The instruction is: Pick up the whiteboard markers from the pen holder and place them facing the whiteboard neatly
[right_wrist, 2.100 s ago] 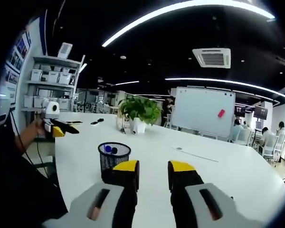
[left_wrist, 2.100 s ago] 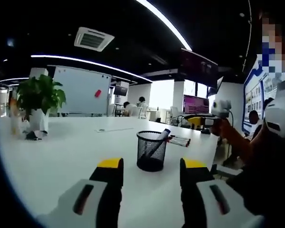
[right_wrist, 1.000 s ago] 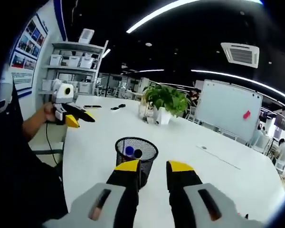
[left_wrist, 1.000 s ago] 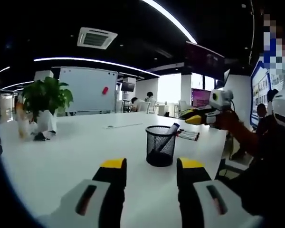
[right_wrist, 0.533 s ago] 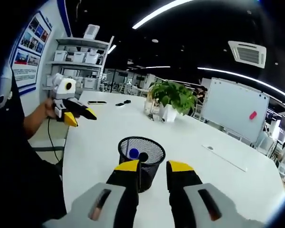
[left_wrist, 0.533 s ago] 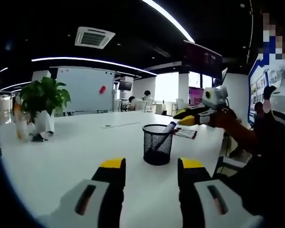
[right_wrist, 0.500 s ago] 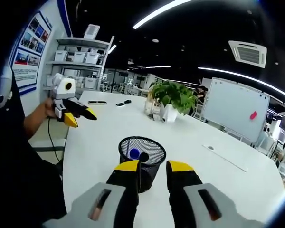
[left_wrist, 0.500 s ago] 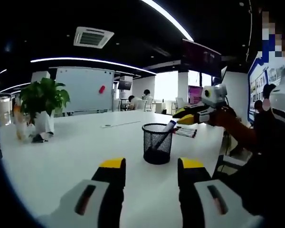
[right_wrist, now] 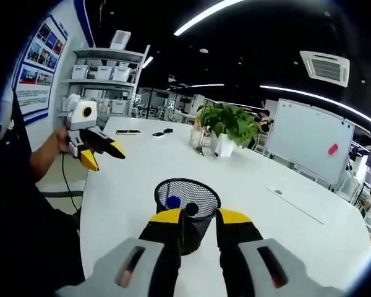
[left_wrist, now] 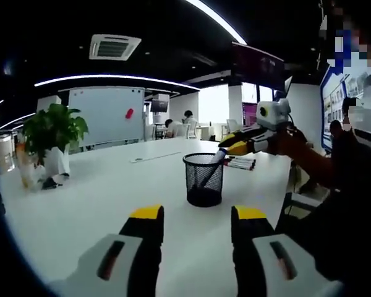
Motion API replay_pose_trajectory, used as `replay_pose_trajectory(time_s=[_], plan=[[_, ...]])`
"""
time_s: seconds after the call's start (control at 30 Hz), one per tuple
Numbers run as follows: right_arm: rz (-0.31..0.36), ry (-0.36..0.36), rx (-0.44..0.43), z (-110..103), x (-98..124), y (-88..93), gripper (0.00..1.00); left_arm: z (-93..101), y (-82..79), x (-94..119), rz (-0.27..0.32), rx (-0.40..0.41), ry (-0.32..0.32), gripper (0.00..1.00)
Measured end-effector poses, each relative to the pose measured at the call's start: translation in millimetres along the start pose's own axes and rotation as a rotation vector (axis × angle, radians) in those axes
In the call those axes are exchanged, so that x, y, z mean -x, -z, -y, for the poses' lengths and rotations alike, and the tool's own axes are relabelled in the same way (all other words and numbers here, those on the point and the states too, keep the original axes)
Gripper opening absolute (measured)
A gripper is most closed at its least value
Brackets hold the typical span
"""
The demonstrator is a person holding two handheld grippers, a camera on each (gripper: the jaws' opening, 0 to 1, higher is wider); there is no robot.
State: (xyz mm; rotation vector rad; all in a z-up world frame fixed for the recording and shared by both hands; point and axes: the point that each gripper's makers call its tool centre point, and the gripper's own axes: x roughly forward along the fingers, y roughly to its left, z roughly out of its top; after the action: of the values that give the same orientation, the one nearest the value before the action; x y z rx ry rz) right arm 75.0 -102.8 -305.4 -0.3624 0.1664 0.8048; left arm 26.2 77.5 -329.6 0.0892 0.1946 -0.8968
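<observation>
Closing in: right gripper (right_wrist: 200, 218) has come down over the black wire-mesh pen holder (right_wrist: 187, 197); jaws parted, nothing held
Markers: blue-capped whiteboard marker (right_wrist: 172, 202) and a dark-capped one stand inside; laid-out markers (left_wrist: 238, 163) lie beyond
Left gripper (right_wrist: 102, 153): apart, jaws spread, empty
Meaning: grasp likely next; whiteboard (right_wrist: 302, 144) faces across the white table (right_wrist: 117, 192)

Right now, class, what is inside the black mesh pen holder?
Two marker ends, one blue and one black, show inside the pen holder. The right gripper covers its near side, so the marker bodies and any others stay hidden.
</observation>
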Motion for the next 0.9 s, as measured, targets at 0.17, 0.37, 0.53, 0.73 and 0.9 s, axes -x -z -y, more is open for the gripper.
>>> replay_pose_trajectory(time_s=[0.17, 0.37, 0.53, 0.73, 0.9], plan=[[0.0, -0.009, -0.001, -3, -4, -1.5, 0.24, 0.8, -1.4, 0, 0.006, -0.001, 0.003, 0.45], [-0.001, -0.02, -0.015, -4, -8, -0.2, 0.23, -1.2, 0.3, 1, 0.001, 0.0, -0.001, 0.45], [-0.008, -0.046, -0.062, -8, -11, 0.3, 0.2, -2.1, 0.2, 0, 0.004, 0.009, -0.004, 0.45], [-0.009, -0.063, -0.116, -8, -14, 0.6, 0.17, -4.5, 1.6, 1, 0.0, 0.013, -0.014, 0.45], [-0.003, -0.085, -0.148, -10, -15, 0.2, 0.14, -3.7, 3.0, 0, -0.004, 0.012, -0.01, 0.45]])
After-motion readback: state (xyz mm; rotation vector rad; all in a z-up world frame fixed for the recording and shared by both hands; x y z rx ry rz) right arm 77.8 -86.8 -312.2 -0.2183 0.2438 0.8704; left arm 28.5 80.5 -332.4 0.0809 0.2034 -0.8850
